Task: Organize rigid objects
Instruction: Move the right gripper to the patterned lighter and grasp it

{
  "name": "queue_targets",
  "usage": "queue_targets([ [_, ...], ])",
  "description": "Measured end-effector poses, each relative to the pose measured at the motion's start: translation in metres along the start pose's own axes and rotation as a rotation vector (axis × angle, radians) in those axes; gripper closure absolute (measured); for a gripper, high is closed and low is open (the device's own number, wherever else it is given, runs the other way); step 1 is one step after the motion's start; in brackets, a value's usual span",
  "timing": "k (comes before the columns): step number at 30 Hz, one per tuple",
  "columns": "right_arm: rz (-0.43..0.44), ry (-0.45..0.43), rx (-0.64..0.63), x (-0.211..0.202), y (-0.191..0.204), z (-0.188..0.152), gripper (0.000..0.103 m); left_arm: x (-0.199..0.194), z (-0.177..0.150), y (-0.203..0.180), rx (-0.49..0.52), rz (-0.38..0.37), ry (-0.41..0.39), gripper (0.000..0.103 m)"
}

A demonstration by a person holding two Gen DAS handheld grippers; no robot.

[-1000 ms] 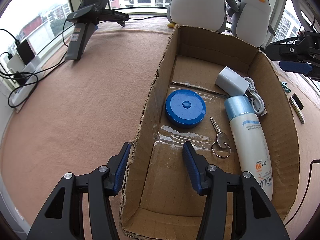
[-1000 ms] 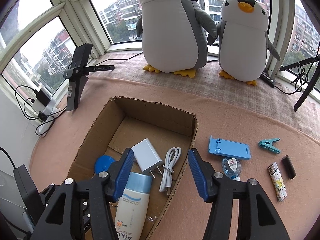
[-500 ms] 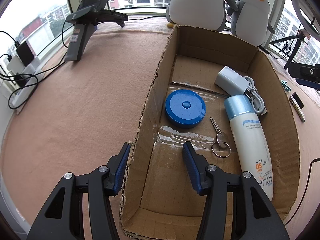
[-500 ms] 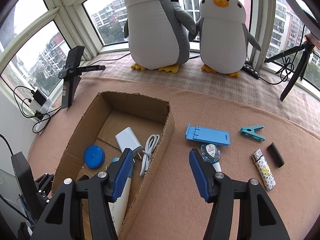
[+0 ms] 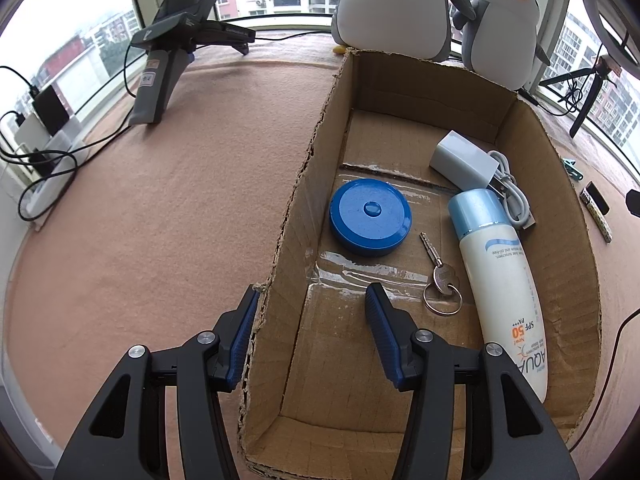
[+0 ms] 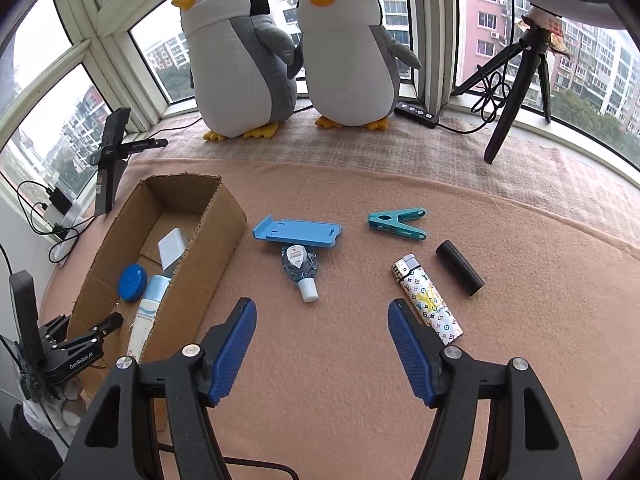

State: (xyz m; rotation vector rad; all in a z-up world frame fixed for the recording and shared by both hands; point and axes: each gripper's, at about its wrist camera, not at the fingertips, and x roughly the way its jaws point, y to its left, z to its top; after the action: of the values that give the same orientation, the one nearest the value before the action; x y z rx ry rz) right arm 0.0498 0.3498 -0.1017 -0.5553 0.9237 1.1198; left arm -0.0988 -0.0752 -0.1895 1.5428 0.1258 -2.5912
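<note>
Both tongs stand wide open and hold nothing. Left tongs [image 5: 310,320] straddle the near left wall of the cardboard box [image 5: 304,184], one finger outside it, the other inside above the box floor. Inside the box lie a blue round case [image 5: 370,222], a key on a ring [image 5: 440,276], a white sunscreen bottle [image 5: 500,280] with a pale blue cap, a white charger [image 5: 462,160] and a coiled white cable [image 5: 514,192]; the bottle's cap touches the charger and cable.

Right tongs [image 6: 320,336] hover above the peach-coloured desk [image 6: 340,380], to the right of the box. Beyond them on the desk lie a blue phone stand [image 6: 298,232], a small clear bottle [image 6: 300,266] with a white cap touching the stand's near edge, a teal clip [image 6: 398,224], a patterned lighter [image 6: 428,300] just beside the right finger, and a black cylinder [image 6: 459,267] near the lighter. Two plush penguins [image 6: 288,52] sit by the window.
</note>
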Motion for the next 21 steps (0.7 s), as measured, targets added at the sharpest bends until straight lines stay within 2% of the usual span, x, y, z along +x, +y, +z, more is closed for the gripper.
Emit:
queue_targets([
  [8, -0.049, 0.045, -0.009, 0.007, -0.03, -0.009, 0.038, 0.0, 0.0, -0.001, 0.004, 0.004, 0.0, 0.051],
  [15, -0.065, 0.072, -0.021, 0.027, -0.044, -0.002, 0.039, 0.0, 0.0, 0.0, 0.005, 0.005, 0.0, 0.051],
  [19, -0.083, 0.101, -0.038, 0.04, -0.049, 0.003, 0.05, 0.0, 0.0, -0.001, 0.002, 0.003, 0.0, 0.051],
  [21, -0.095, 0.112, -0.046, 0.046, -0.049, 0.004, 0.051, 0.0, 0.0, -0.001, 0.003, 0.005, 0.0, 0.051],
])
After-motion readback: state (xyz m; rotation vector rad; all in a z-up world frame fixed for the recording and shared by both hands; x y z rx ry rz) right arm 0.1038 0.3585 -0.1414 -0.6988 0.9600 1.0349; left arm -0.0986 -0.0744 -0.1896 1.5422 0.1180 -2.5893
